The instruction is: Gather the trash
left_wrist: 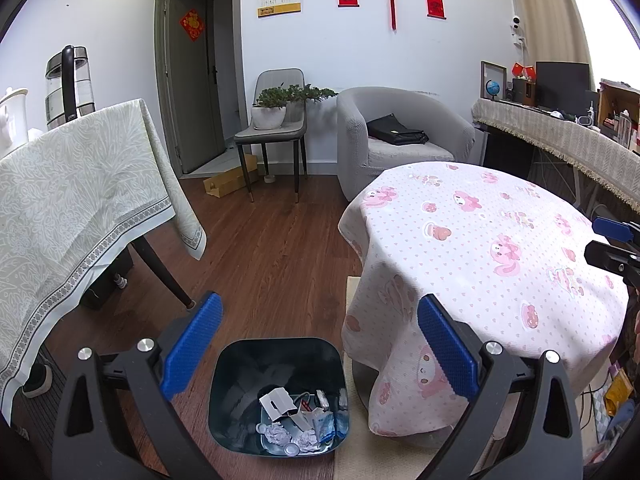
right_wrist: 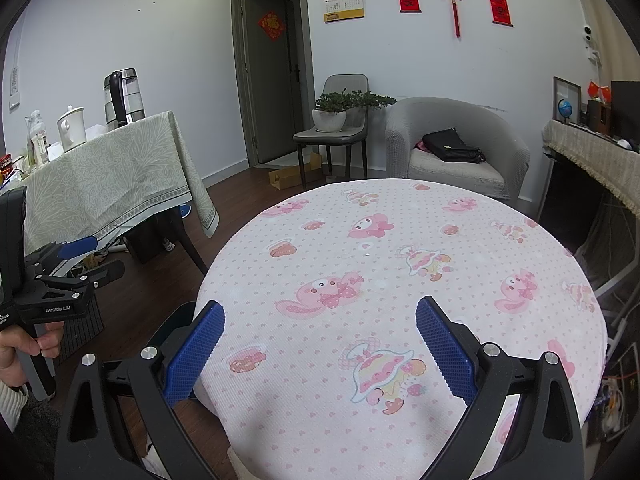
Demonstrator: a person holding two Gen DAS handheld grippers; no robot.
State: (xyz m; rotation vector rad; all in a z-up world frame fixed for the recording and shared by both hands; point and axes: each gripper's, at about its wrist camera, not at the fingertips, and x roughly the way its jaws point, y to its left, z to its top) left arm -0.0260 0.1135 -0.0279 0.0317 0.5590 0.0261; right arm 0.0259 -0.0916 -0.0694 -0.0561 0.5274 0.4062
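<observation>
Hanging spread and empty, the left tool [left_wrist: 318,344] sits above the dark trash bin [left_wrist: 240,400] of crumpled paper [left_wrist: 280,436], while the equally wide-open right tool [right_wrist: 320,346] risks snagging the pink cartoon tablecloth [right_wrist: 400,264] on the bench beneath it.

- Wood-plank floor [left_wrist: 272,248], dark brown.
- On it, a dark bin [left_wrist: 280,392] just beside the round table [right_wrist: 400,280], with crumpled paper, wrappers and a grey carton inside.
- Table draped in pink cartoon cloth.
- Farther off, a second table [right_wrist: 112,176] under green-patterned cloth, bearing a kettle [right_wrist: 122,96] and a white jug [right_wrist: 72,126].
</observation>
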